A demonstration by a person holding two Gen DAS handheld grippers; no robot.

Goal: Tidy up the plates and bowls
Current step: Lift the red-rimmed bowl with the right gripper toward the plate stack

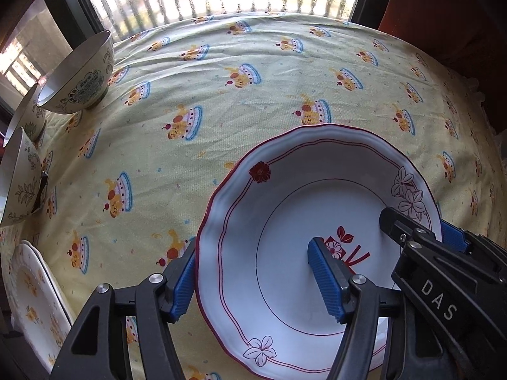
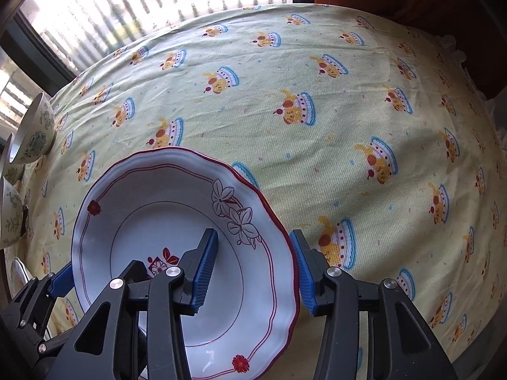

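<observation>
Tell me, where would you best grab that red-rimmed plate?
By its rim, coming down from above, one finger inside the plate and one outside. It lies flat on the cloth, so only the raised wavy edge gives purchase. Both grippers, left and right, already straddle opposite sides that way, jaws open.

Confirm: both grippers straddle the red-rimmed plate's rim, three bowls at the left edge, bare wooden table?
Not bare wood. Both wrist views show a yellow cartoon-print tablecloth covering the table. The rest holds: left gripper and right gripper straddle the plate rim, and the bowls sit at the left.
</observation>
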